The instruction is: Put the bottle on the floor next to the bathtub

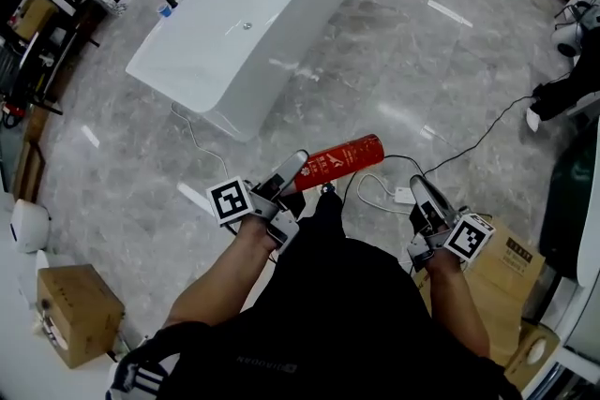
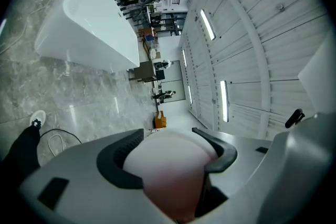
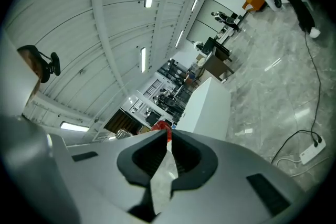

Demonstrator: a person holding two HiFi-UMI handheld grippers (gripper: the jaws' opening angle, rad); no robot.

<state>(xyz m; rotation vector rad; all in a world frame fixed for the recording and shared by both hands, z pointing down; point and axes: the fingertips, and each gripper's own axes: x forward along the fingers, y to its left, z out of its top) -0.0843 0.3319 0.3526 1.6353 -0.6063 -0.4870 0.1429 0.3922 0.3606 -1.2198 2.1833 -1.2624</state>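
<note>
The bottle [image 1: 342, 159] was held tight in the left gripper's [image 1: 295, 166] jaws. The right gripper's [image 1: 419, 185] jaws were closed on a thin white strip [image 3: 161, 176]. The bathtub [image 1: 244, 14] was at 11 o'clock.

The left claw [image 2: 170, 157] gripped a bottle [image 2: 168, 178], its dark curved jaws pressed against either side of the pale, rounded end, which shaded to red lower down. A white bathtub [image 2: 89, 23] stood at ten o'clock on a grey marble floor [image 2: 79, 97]. At eight o'clock lay a looped cable [image 2: 58, 136] beside a white shoe [image 2: 37, 117]. Long ceiling lights [image 2: 208, 24] ran at one o'clock.
</note>
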